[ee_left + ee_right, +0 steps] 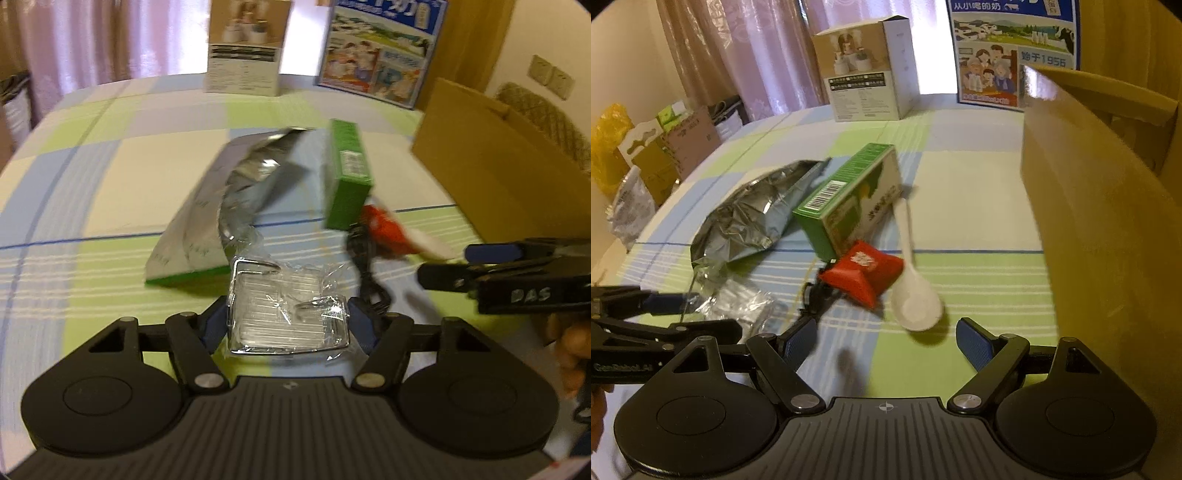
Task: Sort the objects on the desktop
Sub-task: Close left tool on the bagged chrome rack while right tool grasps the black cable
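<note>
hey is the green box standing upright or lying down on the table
Lying down. In the right wrist view the green box rests on a long side on the checked cloth, barcode end towards the camera, beside the foil bag.

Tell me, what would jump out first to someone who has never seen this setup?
Probably the clear plastic-wrapped packet clamped between the left gripper's blue fingers, low in the left wrist view. Next, the clutter mid-table on the checked cloth: a crumpled silver foil bag, a green box beside it, a red packet and a white spoon. The right gripper is open just short of the spoon, with a brown cardboard box at right.
</note>
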Motion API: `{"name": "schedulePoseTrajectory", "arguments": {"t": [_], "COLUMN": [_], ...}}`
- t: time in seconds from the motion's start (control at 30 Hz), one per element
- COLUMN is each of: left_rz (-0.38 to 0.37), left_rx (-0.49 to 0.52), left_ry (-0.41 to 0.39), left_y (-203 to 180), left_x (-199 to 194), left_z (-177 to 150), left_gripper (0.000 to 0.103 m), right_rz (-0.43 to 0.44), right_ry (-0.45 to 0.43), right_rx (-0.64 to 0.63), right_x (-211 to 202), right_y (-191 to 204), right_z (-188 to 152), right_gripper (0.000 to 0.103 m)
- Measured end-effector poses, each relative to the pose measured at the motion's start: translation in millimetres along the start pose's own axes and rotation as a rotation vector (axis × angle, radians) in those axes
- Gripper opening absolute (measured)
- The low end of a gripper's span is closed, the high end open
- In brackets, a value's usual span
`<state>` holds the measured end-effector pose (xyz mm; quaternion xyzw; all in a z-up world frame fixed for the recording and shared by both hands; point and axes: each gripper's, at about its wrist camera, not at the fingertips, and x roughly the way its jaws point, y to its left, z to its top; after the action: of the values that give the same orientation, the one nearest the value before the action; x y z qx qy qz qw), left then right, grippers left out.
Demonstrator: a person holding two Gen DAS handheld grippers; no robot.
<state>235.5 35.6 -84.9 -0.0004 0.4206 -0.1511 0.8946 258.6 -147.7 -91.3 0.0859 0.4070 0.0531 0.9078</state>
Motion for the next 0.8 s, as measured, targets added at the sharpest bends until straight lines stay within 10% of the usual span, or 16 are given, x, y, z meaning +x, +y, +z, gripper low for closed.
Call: {"name": "schedulePoseTrajectory", "arguments": {"t": [0.13, 0.63, 0.8], "left_rz": [0.002, 0.0, -0.007], "left_rx": [-0.057, -0.116, -0.114], "left_ry": [-0.008, -0.022, -0.024], "left_y": [15.0, 29.8, 30.6], "left_x": [-3.8, -6.4, -6.7], "left_z": [-1.3, -4.3, -5.0], "left_gripper": [0.064, 0.064, 0.064], "right_rz": [0.05, 0.089, 0.058], "right_ry": [0.021, 0.031, 0.021], "right_rx": [-0.004, -0.092, -0.181], "right_x": [5.6, 41.7, 47.1], "right_y": [12.3, 51.0, 56.3], "right_z": [0.3, 5.3, 5.2], "right_gripper": [0.061, 0.05, 0.019]}}
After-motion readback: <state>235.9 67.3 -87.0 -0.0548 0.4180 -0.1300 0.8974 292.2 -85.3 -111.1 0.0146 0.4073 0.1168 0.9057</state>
